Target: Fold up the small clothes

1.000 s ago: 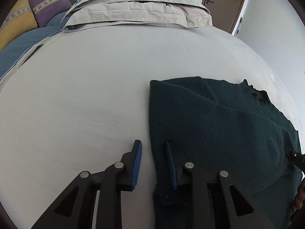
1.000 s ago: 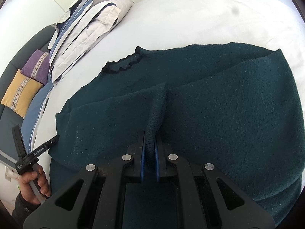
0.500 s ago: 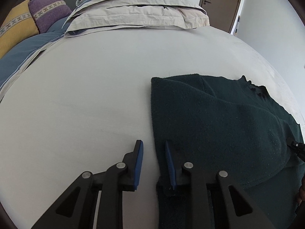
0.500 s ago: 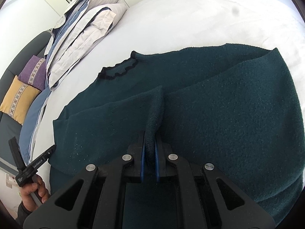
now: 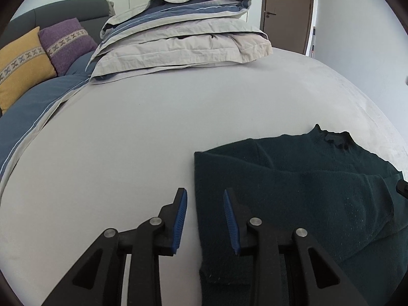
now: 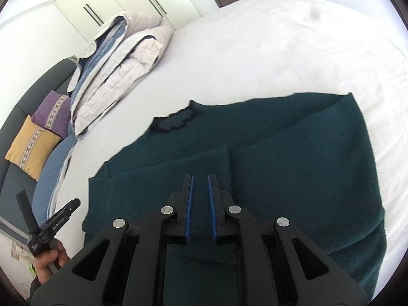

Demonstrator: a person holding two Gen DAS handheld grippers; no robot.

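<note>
A dark green sweater [image 5: 306, 193] [image 6: 293, 158] lies flat on the white bed [image 5: 127, 140], its frilled collar [image 6: 176, 125] pointing away and both sleeves folded across the body. My left gripper [image 5: 204, 192] hovers over the sweater's left edge. Its jaws are opening, and the blue pads [image 5: 179, 219] touch nothing. Above the folded sleeve end [image 6: 204, 160], my right gripper [image 6: 200, 177] has its jaws opening too, a narrow gap showing and no cloth between them. In the right wrist view, a hand [image 6: 48, 257] holds the left gripper at the lower left.
A stack of folded beige and blue bedding [image 5: 178, 40] [image 6: 119, 61] sits at the far end of the bed. Yellow [image 5: 20, 66] and purple [image 5: 66, 43] cushions lean on a grey headboard at the left. A brown door [image 5: 288, 10] stands beyond.
Both grippers have lifted away from the sweater. The right gripper let go of the pinched sleeve fold, which now lies flat. The left jaws stand a little wider.
</note>
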